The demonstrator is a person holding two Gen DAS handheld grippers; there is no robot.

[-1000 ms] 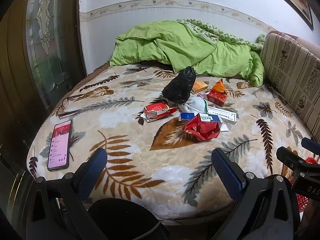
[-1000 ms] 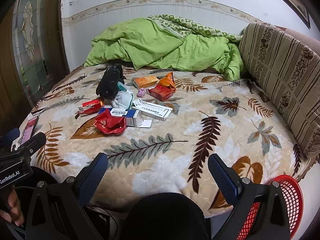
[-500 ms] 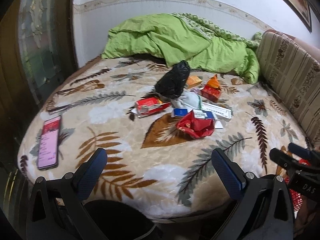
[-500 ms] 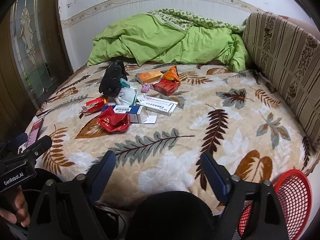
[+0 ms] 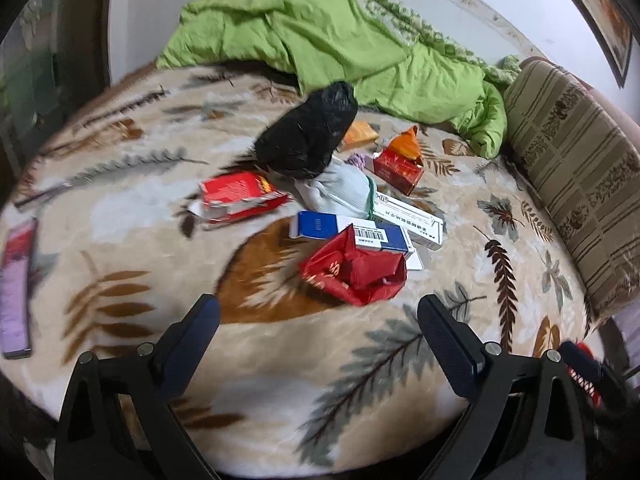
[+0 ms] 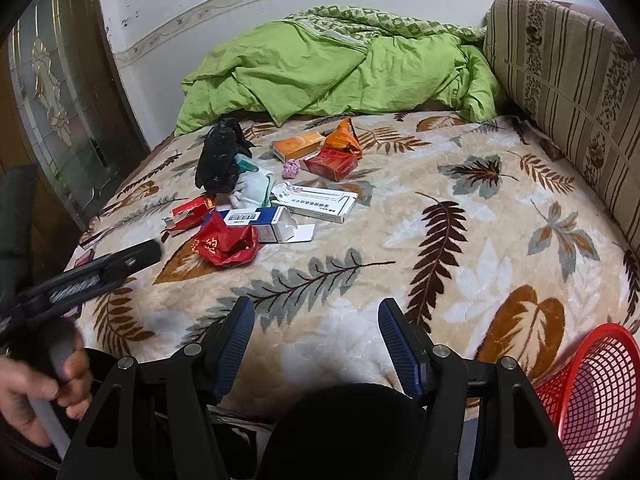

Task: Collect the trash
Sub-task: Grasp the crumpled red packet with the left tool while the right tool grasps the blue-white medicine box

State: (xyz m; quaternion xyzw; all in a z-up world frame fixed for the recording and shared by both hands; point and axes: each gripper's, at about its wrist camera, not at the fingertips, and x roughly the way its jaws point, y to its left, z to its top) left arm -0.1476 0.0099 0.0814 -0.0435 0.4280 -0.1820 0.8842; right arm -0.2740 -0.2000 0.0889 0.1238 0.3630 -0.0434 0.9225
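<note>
The trash lies in one loose heap on the bed (image 6: 460,280), toward its left-centre as the right wrist view shows it, with the green duvet (image 6: 340,68) bunched behind. Nearest the foot of the bed is the crumpled red wrapper (image 5: 354,272), partly under the blue-and-white box (image 5: 360,234); farther back are the long white box (image 5: 408,216), a torn red packet (image 5: 236,196) and a black bag (image 5: 308,132).

The left tool (image 5: 318,332) has its jaws wide apart with nothing between them, and the red wrapper sits just ahead of the gap, slightly right of its centre line. The right tool (image 6: 316,336) is closing its jaws over bare blanket, empty, and the heap lies well off to its upper left. So the left hand (image 6: 36,400) is plainly the nearer one (its tool reaches in from the left edge of the right wrist view, pointing at the wrapper).

The wrapper is a wad with no clear long axis, so any approach angle should do; the boxes lie crosswise to the left tool.

The red mesh basket (image 6: 592,392) stands by the bed's near right corner, beside the right tool.
</note>
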